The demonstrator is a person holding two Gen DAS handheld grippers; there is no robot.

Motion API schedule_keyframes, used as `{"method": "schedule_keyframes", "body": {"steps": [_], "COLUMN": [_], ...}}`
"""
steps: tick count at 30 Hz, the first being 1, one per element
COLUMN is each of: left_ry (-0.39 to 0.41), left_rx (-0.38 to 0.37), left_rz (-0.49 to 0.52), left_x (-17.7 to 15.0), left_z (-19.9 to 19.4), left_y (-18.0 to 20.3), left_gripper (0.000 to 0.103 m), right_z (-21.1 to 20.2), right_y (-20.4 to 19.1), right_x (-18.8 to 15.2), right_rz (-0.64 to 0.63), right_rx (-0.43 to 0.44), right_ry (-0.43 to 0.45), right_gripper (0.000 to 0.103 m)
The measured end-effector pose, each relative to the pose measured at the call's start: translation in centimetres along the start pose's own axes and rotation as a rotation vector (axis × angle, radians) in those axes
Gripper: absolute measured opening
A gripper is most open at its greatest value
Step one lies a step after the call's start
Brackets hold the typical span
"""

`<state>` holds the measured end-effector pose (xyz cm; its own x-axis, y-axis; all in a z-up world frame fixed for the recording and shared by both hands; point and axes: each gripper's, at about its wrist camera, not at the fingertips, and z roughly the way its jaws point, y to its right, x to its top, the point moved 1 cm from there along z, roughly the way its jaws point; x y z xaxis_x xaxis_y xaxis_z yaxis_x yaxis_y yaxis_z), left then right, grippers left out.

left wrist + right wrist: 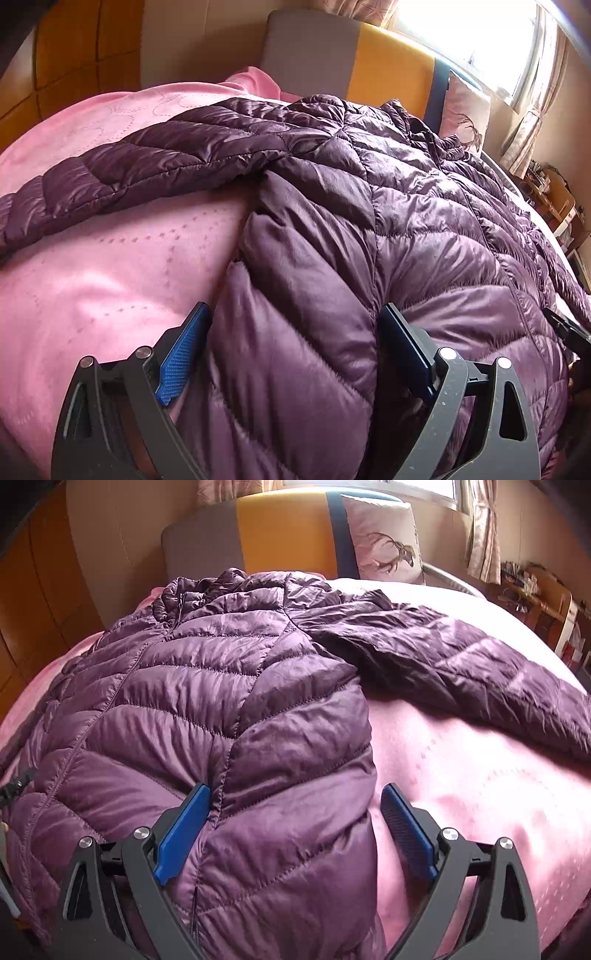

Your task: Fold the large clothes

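Partly cropped, the purple jacket (332, 206) hides the pink bedspread (110, 258).

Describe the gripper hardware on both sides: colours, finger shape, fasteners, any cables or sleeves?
The left gripper and right gripper look alike: dark grey plastic arms with triangular cut-outs, round silver pins at the joints, and flat blue textured pads on the fingers. The left one's frame has pale specks. No cables, labels, hands or sleeves can be seen.
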<state>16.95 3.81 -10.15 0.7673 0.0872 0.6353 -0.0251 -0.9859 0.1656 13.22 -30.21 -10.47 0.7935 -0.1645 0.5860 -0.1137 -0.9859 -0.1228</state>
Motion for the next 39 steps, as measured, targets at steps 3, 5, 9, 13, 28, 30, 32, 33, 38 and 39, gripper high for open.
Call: {"method": "schedule_keyframes", "body": {"steps": [3,5,9,13,28,30,32,33,38,39], "left_ry": [0.003,0.002,0.004,0.002,0.012,0.023,0.038,0.045,0.060,0.063], "left_rx": [0.010,0.019,0.028,0.020,-0.038,-0.058,-0.083,-0.090,-0.188,-0.199], "left_rz": [0.009,0.009,0.004,-0.017,0.014,0.019,-0.001,-0.010,-0.054,-0.043], "left_x": [0.0,0.3,0.8,0.9,3.5,4.0,4.4,4.6,5.5,5.7], "left_z": [-0.1,-0.1,-0.7,-1.7,-3.0,-3.1,-3.2,-3.2,-3.3,-3.4], "left_y": [0.0,0.1,0.1,-0.2,1.4,1.9,1.9,1.9,1.8,2.0], "left_gripper": [0.091,0.092,0.094,0.095,0.099,0.099,0.099,0.099,0.099,0.099], "right_z": [-1.6,-3.4,-7.1,-9.6,-8.8,-7.7,-6.3,-5.5,-0.5,0.4], "right_y": [2.4,5.8,16.1,26.7,25.8,21.0,15.9,13.2,-0.5,-3.1], "right_x": [0.5,0.7,0.0,-2.3,11.2,14.5,16.8,17.7,19.6,19.3], "right_rz": [0.098,0.236,0.602,0.971,0.704,0.566,0.453,0.398,0.179,0.140], "right_rx": [0.042,0.038,-0.025,-0.125,-0.153,-0.093,-0.028,0.006,0.195,0.230], "right_ry": [-0.010,0.025,0.129,0.217,0.234,0.230,0.212,0.204,0.114,0.094], "right_gripper": [0.092,0.092,0.087,0.065,0.015,0.014,0.014,0.014,0.013,0.013]}}
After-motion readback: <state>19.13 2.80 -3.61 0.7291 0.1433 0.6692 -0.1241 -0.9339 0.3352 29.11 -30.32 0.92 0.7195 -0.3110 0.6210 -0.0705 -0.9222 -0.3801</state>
